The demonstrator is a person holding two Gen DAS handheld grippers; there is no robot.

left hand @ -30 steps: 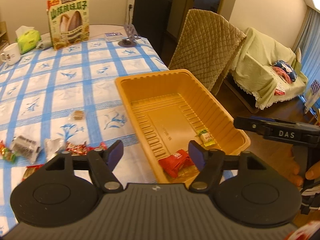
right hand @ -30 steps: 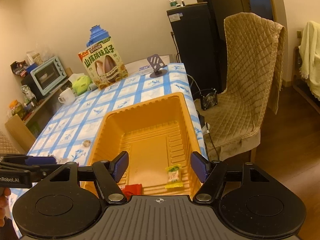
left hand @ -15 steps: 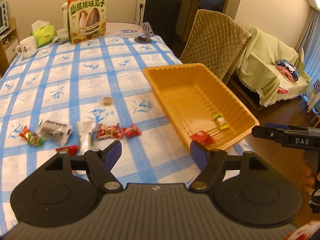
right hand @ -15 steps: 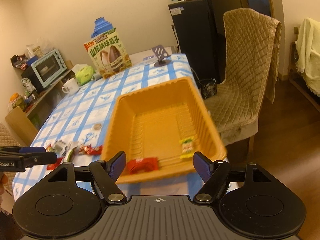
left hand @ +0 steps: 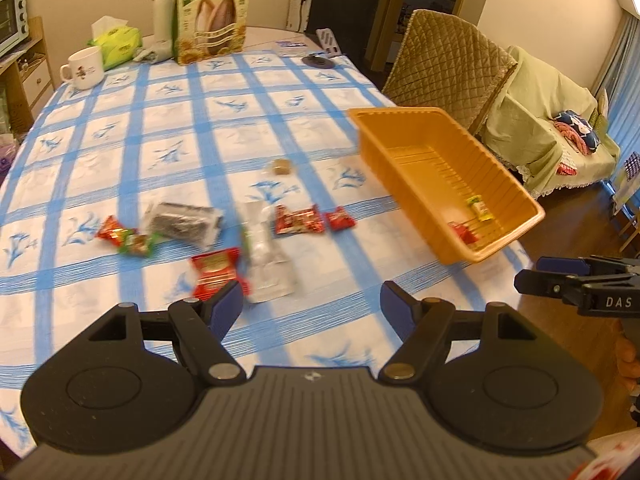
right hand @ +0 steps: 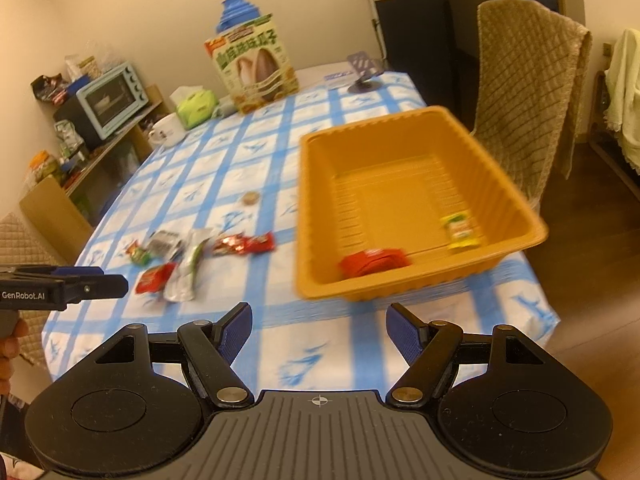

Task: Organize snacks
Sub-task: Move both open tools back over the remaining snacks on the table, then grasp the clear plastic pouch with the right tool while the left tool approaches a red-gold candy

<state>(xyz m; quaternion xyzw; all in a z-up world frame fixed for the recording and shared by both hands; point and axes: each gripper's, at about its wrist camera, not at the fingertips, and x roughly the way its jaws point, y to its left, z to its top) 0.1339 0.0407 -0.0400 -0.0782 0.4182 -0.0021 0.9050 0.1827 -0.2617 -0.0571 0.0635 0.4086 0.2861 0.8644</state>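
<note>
An orange tray (left hand: 400, 148) (right hand: 320, 216) sits at the table's right edge, holding a red packet (right hand: 374, 262) and a yellow-green candy (right hand: 460, 230). Several loose snacks lie on the cloth to its left: a red packet (left hand: 214, 270), a clear pouch (left hand: 266, 256), red candies (left hand: 300, 220), a dark packet (left hand: 184, 222), a red-green candy (left hand: 124, 238) and a brown sweet (left hand: 282, 167). My left gripper (left hand: 312, 308) is open and empty above the table's near edge, just short of the red packet. My right gripper (right hand: 320, 328) is open and empty in front of the tray.
A large seed box (left hand: 212, 20), a mug (left hand: 84, 68), a tissue pack (left hand: 118, 42) and a phone stand (left hand: 320, 58) stand at the table's far end. A quilted chair (left hand: 444, 64) is beside the tray. A toaster oven (right hand: 112, 98) sits on a shelf at left.
Both grippers have pulled back from the tray toward the table's near edge, and the left view has swung left onto the loose snacks. Both stay open and empty.
</note>
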